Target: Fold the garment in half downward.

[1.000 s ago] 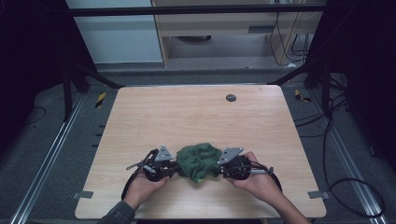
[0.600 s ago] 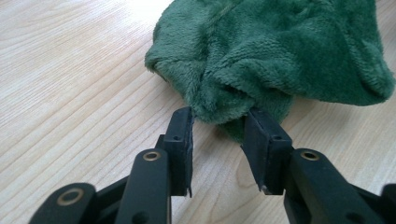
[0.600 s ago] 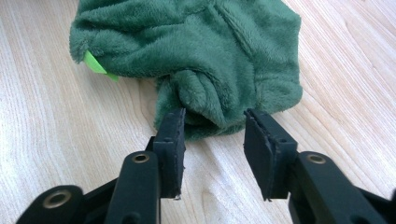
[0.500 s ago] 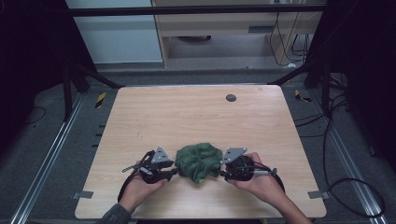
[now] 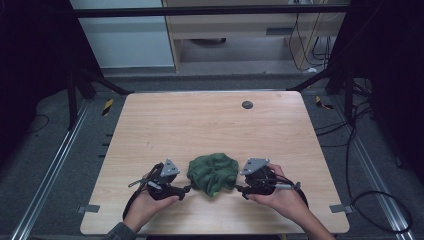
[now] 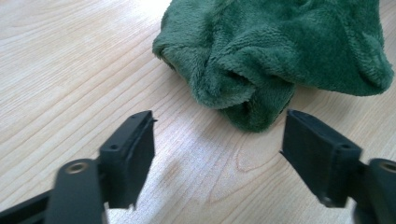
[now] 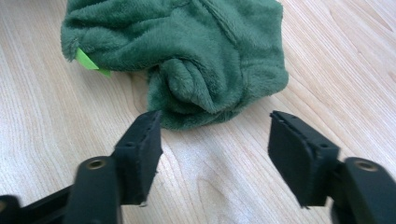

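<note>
Table (image 5: 210, 120) of pale wood carries a crumpled green cloth (image 5: 212, 172) near its near edge, about midway across. Left gripper (image 5: 186, 189) and right gripper (image 5: 239, 189) flank it, jaws apart, holding nothing.

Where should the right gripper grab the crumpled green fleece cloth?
Probably the raised fold of the crumpled green fleece cloth facing the open right gripper. Come in low along the wooden table; that ridge bulges up, thick enough to pinch.
</note>
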Demonstrator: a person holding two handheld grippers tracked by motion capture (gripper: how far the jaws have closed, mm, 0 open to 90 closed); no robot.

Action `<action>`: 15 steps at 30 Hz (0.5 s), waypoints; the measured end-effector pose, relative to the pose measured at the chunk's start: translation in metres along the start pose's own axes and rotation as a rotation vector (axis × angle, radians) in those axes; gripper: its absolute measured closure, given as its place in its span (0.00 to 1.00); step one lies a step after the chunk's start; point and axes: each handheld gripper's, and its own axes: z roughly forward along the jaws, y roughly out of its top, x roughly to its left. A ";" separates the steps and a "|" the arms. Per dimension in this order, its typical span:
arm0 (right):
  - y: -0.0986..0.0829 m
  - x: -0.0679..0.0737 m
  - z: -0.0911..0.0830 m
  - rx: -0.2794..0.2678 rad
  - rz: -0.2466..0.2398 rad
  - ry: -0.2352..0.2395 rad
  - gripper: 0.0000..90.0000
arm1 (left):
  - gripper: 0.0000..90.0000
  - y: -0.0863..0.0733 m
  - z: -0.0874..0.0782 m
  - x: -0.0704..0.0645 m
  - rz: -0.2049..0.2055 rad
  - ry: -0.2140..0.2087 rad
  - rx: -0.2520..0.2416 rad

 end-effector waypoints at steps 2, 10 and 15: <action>0.000 0.000 0.000 -0.001 0.004 -0.001 0.33 | 0.24 0.000 -0.001 -0.001 0.002 0.002 0.002; -0.004 -0.006 0.000 0.003 0.080 -0.004 0.12 | 0.15 0.000 -0.001 -0.003 -0.006 0.000 0.030; -0.008 -0.010 -0.004 -0.009 0.094 -0.019 0.08 | 0.12 -0.001 -0.002 -0.002 -0.021 -0.002 0.030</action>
